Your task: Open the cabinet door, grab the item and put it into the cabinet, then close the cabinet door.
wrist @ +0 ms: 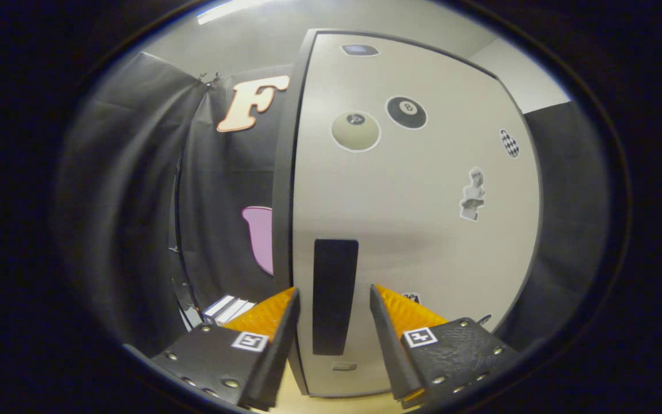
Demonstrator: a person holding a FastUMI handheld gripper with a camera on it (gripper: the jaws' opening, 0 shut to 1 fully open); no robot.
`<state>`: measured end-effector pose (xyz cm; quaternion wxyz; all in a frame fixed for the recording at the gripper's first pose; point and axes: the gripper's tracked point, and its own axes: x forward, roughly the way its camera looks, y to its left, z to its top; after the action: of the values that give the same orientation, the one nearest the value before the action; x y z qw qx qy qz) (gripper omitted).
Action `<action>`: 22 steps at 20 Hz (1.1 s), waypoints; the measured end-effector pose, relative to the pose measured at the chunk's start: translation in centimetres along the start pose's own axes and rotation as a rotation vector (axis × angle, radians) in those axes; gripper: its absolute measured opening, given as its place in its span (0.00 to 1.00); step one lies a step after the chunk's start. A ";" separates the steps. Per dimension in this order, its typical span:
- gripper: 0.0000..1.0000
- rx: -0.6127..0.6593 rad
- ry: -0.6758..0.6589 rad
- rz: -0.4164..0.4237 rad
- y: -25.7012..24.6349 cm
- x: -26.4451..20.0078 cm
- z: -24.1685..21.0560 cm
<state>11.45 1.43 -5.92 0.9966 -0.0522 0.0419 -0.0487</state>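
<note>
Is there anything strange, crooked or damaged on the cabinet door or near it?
Nothing stands out. The cabinet door looks shut and undamaged, its stickers lying flat. The dark handle stands upright between the open gripper fingers, not yet gripped.

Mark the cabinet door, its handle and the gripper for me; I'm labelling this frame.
cabinet door [423,230]: gripper view, bare pale face of the panel.
handle [334,293]: gripper view, middle of the dark vertical bar, between the open fingers.
gripper [334,296]: gripper view, midway between its fingertips.
</note>
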 end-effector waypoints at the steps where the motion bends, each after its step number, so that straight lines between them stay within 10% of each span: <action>1: 0.62 -0.003 0.004 0.001 0.2 0.4 0.0; 6: 0.57 -0.022 0.005 0.017 0.4 1.4 -0.4; 14: 0.11 0.000 0.018 0.043 0.9 1.0 -0.5; 22: 0.11 -0.009 0.041 0.117 0.7 -1.6 -0.4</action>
<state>9.91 2.27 -6.31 0.9964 -0.0532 0.0654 0.0089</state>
